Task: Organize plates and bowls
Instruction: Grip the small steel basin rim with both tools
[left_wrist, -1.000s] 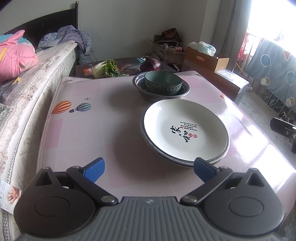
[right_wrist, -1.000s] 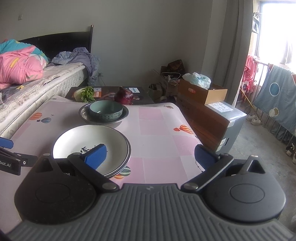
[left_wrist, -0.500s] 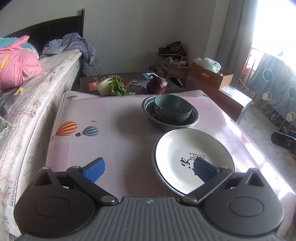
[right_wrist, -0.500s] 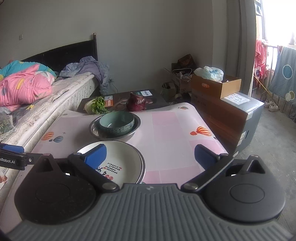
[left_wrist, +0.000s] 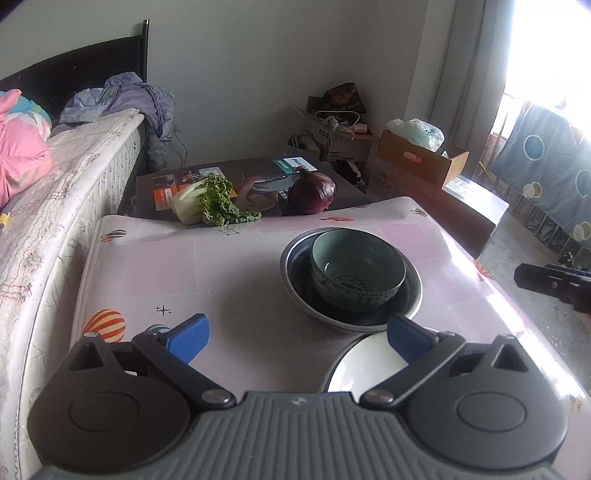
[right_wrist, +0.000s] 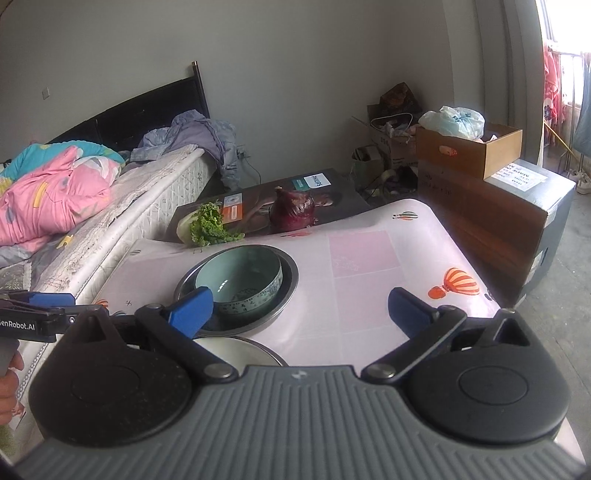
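Note:
A green ceramic bowl (left_wrist: 356, 273) (right_wrist: 242, 280) sits inside a metal basin (left_wrist: 295, 284) (right_wrist: 290, 280) on the pink table (left_wrist: 221, 266) (right_wrist: 365, 288). Nearer to me lie stacked white plates (left_wrist: 364, 369) (right_wrist: 240, 352), mostly hidden behind the gripper bodies. My left gripper (left_wrist: 297, 338) is open and empty above the table's near side, short of the basin. Open and empty too, my right gripper (right_wrist: 299, 308) hovers over the near table to the basin's right. The left gripper's side (right_wrist: 33, 314) shows at the far left of the right wrist view.
A cabbage (left_wrist: 207, 203) (right_wrist: 207, 225) and a red onion (left_wrist: 314, 192) (right_wrist: 293, 210) lie on a dark box beyond the table. A bed (left_wrist: 55, 177) runs along the left. Cardboard boxes (right_wrist: 480, 184) stand to the right, with bare floor beyond.
Both grippers pulled back and tilted up, away from the plates. The plates slid low in both views, and the bowl and basin now sit mid-frame. Both stayed open.

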